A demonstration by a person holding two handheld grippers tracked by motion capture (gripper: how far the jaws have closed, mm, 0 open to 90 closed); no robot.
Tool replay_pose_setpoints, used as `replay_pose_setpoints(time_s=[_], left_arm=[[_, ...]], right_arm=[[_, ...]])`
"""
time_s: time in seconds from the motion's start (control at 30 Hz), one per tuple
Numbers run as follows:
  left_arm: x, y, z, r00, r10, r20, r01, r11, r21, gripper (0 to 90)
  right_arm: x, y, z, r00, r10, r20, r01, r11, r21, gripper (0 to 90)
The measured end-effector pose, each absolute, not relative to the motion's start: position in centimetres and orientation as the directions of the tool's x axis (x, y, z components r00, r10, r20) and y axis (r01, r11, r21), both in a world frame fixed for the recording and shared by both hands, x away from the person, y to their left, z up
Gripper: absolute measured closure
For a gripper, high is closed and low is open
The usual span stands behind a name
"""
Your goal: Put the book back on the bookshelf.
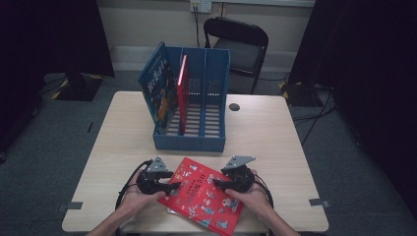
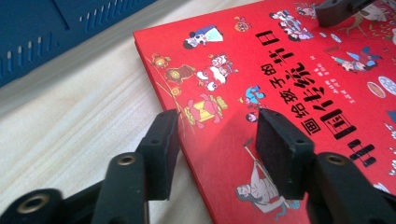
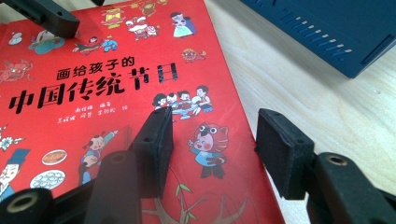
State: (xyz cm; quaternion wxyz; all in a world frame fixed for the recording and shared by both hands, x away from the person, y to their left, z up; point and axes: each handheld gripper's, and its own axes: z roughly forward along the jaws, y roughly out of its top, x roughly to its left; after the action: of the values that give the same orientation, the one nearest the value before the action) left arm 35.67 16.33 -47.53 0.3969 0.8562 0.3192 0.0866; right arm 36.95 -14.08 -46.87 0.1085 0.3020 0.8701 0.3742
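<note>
Straddling opposite edges of the red book [image 1: 204,193] flat on the desk [image 1: 275,132]: left claw [image 1: 173,187], right claw [image 1: 216,184], both half-open, gripping nothing.

Blue file rack [image 1: 189,140] holding two books, black chair [image 1: 239,49] behind wooden table [image 1: 275,142]

Both forearms enter from bottom edge, hands low at near side, angled inward toward each other. Left gripper [image 1: 173,186] points right, jaws parted approx. half-way, nothing clamped. Right gripper [image 1: 215,184] points left, jaws likewise apart, gripping nothing. Grey plates on top of both.
</note>
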Motion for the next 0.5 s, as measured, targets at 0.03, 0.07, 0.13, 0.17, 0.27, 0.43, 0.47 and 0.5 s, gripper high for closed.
replay_pose_setpoints(time_s=[0.03, 0.07, 0.13, 0.17, 0.27, 0.43, 0.47, 0.5], left_arm=[[35.8, 16.2, -47.5, 0.791, 0.605, -0.089, 0.461, -0.493, 0.738, 48.2], [36.1, 16.0, -47.5, 0.797, 0.598, -0.079, 0.45, -0.503, 0.738, 48.3], [36.4, 15.8, -47.5, 0.796, 0.599, -0.082, 0.451, -0.497, 0.742, 49.0], [36.6, 15.7, -47.6, 0.798, 0.597, -0.081, 0.446, -0.494, 0.746, 49.7], [36.9, 15.4, -47.7, 0.803, 0.591, -0.083, 0.438, -0.489, 0.755, 50.5], [37.7, 15.0, -47.8, 0.804, 0.586, -0.104, 0.447, -0.479, 0.755, 50.6], [37.8, 14.8, -47.8, 0.805, 0.585, -0.103, 0.445, -0.48, 0.756, 50.7], [38.0, 14.6, -47.9, 0.806, 0.583, -0.103, 0.443, -0.478, 0.758, 50.9]], right_arm=[[36.9, -14.1, -46.8, -0.793, 0.608, 0.041, 0.449, 0.537, 0.714, 47.4], [36.9, -14.2, -46.8, -0.793, 0.608, 0.039, 0.448, 0.539, 0.713, 47.6], [36.8, -14.3, -46.8, -0.793, 0.608, 0.034, 0.445, 0.541, 0.713, 47.9], [36.7, -14.4, -46.8, -0.79, 0.612, 0.033, 0.447, 0.539, 0.714, 48.0], [36.3, -14.6, -46.7, -0.784, 0.621, 0.018, 0.446, 0.543, 0.711, 48.1], [36.7, -14.9, -46.4, -0.792, 0.611, 0.02, 0.451, 0.563, 0.693, 42.4], [36.8, -14.8, -46.5, -0.791, 0.611, 0.028, 0.455, 0.556, 0.695, 41.5], [36.9, -14.7, -46.5, -0.79, 0.612, 0.037, 0.459, 0.552, 0.696, 41.0]])
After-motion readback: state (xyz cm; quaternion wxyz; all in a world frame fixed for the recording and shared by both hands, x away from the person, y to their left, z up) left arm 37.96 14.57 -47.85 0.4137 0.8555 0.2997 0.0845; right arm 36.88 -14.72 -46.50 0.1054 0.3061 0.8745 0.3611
